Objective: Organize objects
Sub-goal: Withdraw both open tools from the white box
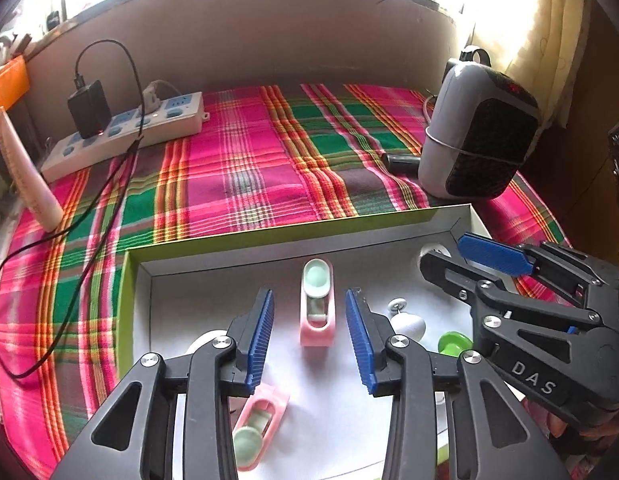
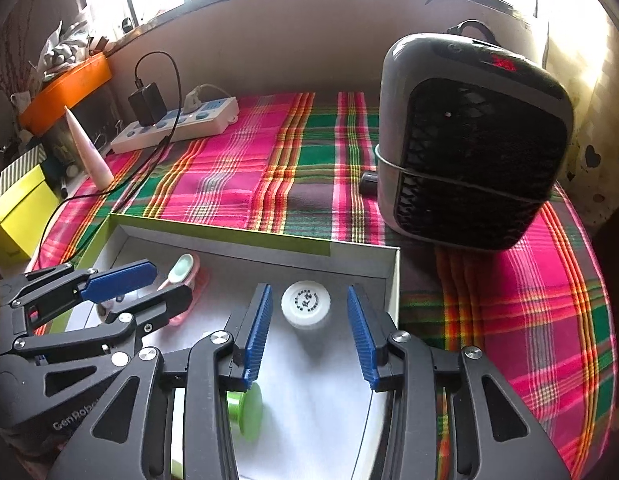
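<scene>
1. Left wrist view: left gripper point(image 1: 309, 336) hangs with jaws apart and pads clear of the upright pink holder point(image 1: 317, 306) standing between them in the white box point(image 1: 293, 254). Counted inside: two pink holders, one white knob point(image 1: 405, 320), one green knob point(image 1: 453, 345)
2. Right wrist view: right gripper point(image 2: 309, 338) is likewise parted around one white bottle point(image 2: 307, 308), gripping nothing. Sorting looks mostly done, since the plaid cloth point(image 2: 237, 176) bears no loose small items
</scene>
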`<state>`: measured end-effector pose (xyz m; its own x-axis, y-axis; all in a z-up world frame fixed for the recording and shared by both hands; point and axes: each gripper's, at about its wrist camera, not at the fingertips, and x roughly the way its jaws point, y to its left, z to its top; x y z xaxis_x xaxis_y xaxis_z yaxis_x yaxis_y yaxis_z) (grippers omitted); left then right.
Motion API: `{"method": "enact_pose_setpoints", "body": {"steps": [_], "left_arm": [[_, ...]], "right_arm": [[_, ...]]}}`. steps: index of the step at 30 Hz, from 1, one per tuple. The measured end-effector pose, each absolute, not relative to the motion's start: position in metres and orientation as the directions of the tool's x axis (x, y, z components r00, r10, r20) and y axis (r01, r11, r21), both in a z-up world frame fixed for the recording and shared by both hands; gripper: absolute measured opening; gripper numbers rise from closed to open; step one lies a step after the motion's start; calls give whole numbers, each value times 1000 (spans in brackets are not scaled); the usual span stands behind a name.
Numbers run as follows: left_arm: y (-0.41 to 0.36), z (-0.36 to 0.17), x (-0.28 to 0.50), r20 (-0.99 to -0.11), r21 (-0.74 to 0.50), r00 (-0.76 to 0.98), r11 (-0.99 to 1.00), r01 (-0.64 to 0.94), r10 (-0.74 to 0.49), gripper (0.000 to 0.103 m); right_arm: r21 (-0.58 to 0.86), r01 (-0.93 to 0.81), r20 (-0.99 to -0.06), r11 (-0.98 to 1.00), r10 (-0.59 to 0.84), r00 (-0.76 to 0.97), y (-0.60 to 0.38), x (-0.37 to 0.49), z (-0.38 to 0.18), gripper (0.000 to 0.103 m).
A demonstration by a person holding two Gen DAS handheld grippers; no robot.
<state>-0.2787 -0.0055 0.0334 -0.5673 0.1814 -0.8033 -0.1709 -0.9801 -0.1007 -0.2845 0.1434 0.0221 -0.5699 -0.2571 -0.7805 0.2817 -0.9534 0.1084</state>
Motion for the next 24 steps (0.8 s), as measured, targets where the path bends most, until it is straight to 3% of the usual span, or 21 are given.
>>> {"method": "enact_pose_setpoints", "body": {"steps": [24], "left_arm": [[-22,69,-215,-751,-123,-634,-983,-137,183,37]], "right_arm": [[158,274,-723,-949,-300,-622,161,-225,56,40]]}}
